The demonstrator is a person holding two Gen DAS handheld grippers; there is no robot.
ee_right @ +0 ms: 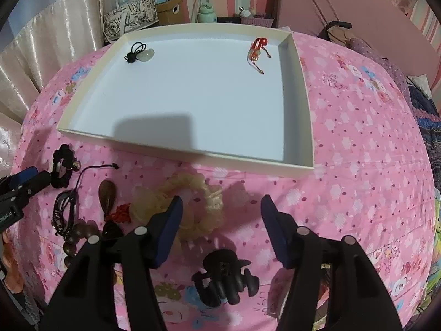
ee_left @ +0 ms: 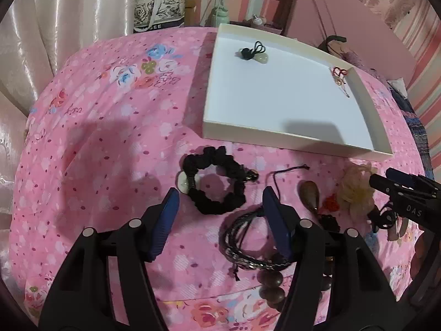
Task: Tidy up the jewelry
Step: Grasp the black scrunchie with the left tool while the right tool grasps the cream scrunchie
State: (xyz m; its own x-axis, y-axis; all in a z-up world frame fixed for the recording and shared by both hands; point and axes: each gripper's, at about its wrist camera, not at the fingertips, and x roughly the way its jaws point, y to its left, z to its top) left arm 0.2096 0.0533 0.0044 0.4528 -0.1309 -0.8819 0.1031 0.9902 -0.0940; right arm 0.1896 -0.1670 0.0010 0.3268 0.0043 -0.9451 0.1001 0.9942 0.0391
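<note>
My left gripper (ee_left: 220, 195) stands open above the pink bedspread, its fingertips on either side of a black scrunchie (ee_left: 217, 182) and not touching it. A black braided bracelet (ee_left: 248, 237) lies by its right finger. My right gripper (ee_right: 222, 202) is open too. Its left finger overlaps a cream scrunchie (ee_right: 193, 207), whose right part lies in the gap. A black claw clip (ee_right: 223, 275) rests lower between the fingers. Beyond sits a white tray (ee_right: 193, 151) holding a black cord with a pale pendant (ee_right: 139, 52) and a red cord bracelet (ee_right: 257, 51).
A brown teardrop pendant with a red knot (ee_left: 310, 193) and a wooden bead bracelet (ee_left: 271, 284) lie between the two grippers. Curtains hang at the left. Bags, a bottle and shelves stand behind the tray (ee_left: 289, 140). Folded clothes lie at the right edge.
</note>
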